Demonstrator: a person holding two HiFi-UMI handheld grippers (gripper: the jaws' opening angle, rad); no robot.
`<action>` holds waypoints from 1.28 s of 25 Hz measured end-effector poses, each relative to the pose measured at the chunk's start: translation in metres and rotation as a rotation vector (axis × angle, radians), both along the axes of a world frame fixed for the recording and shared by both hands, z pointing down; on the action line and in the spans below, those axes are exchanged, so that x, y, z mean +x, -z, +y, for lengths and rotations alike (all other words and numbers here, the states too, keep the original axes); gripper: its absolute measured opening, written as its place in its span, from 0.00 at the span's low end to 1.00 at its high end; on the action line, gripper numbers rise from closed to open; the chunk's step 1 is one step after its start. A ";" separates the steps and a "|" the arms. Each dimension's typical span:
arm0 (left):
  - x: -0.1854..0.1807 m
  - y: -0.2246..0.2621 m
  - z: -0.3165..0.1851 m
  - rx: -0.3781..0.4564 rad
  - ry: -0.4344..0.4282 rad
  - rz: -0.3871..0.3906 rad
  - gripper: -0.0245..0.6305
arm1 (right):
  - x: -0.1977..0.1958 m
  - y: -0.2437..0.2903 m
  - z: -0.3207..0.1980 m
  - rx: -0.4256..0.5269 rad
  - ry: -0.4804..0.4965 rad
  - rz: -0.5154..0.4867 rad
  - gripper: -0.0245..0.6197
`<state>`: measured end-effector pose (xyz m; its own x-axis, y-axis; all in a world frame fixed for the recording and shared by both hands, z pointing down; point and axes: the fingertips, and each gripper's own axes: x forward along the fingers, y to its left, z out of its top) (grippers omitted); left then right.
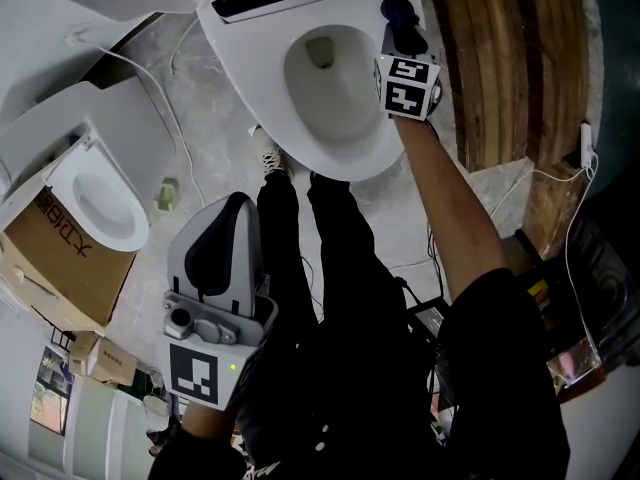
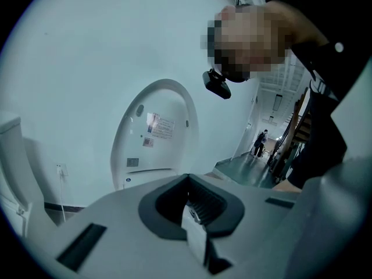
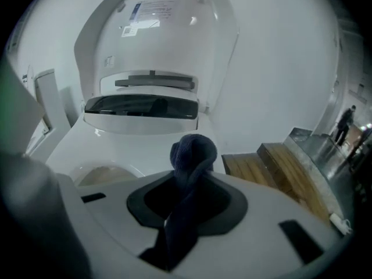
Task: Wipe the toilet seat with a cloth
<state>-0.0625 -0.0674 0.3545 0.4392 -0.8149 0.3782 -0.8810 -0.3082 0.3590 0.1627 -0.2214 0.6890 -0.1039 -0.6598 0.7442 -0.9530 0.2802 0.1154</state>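
The toilet bowl (image 1: 345, 103) stands open with its lid (image 3: 168, 34) tipped up against the wall, and it holds nothing I can see except the dark drain opening (image 1: 320, 50) at its far end. Off to the left a second toilet (image 1: 95, 203) sits on a cardboard box (image 1: 60, 258), its bowl bare and white. The cloth (image 1: 397, 12) is dark blue, twisted and bunched into a rounded knob. It juts from the right gripper (image 1: 408, 46), whose jaws are clamped on its lower length. The cloth is over the right rim of the toilet seat (image 1: 258, 88), toward the hinge end, beside the wooden planks (image 1: 510, 58). Whether it presses on the seat I can't tell. The left gripper (image 1: 236, 208) hangs low by the person's legs, well apart from the toilet, its jaws drawn together with nothing between them.
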 end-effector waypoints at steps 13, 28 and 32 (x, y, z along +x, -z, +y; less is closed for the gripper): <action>-0.015 -0.010 0.001 -0.016 0.021 0.004 0.05 | -0.033 -0.002 -0.016 0.026 0.026 -0.071 0.18; -0.029 -0.012 0.001 -0.024 0.034 0.005 0.05 | -0.080 -0.007 -0.008 0.020 0.128 -0.091 0.18; -0.032 -0.013 0.001 -0.025 0.040 0.007 0.05 | -0.094 -0.009 -0.004 0.001 0.143 -0.111 0.18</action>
<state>-0.0943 -0.0668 0.3678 0.4092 -0.8223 0.3954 -0.8899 -0.2639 0.3720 0.0690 -0.2253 0.6982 -0.2786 -0.6334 0.7219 -0.9103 0.4138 0.0118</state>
